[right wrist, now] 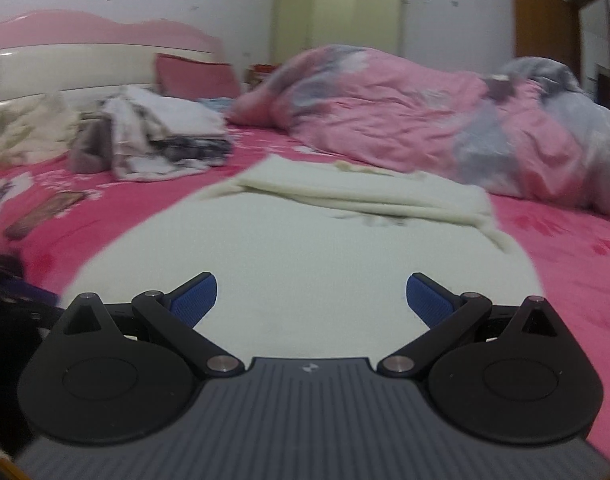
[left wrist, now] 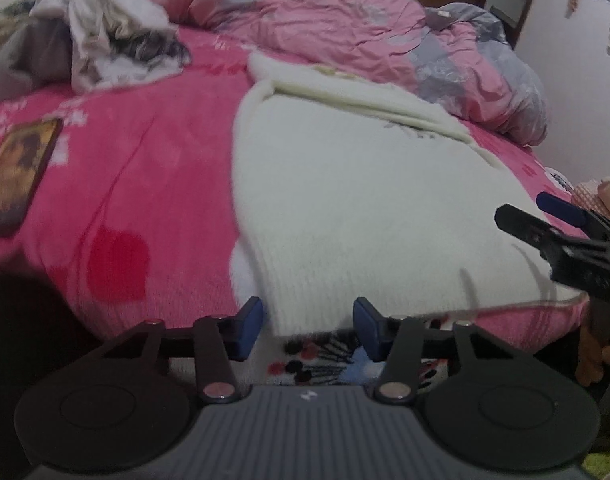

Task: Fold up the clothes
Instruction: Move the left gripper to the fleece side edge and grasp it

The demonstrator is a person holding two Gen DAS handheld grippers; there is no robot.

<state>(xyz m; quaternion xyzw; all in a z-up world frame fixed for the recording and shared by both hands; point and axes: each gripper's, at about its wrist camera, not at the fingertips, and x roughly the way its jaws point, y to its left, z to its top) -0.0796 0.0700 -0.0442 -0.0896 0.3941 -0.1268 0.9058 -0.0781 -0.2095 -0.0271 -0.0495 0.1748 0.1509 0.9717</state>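
A cream knitted sweater (left wrist: 345, 208) lies flat on the pink bed, with a sleeve folded across its far part (left wrist: 365, 96). My left gripper (left wrist: 308, 328) is open at the sweater's near hem corner, its blue pads either side of the hem edge, holding nothing. My right gripper (right wrist: 311, 300) is wide open just above the sweater (right wrist: 305, 248) near its near edge, empty. The right gripper also shows at the right edge of the left wrist view (left wrist: 545, 216).
The pink bedsheet (left wrist: 125, 184) covers the bed. A crumpled pink and grey duvet (right wrist: 445, 132) lies behind the sweater. A pile of clothes (right wrist: 153, 140) sits at the far left near the headboard (right wrist: 85, 56). A dark picture book (left wrist: 17, 172) lies at left.
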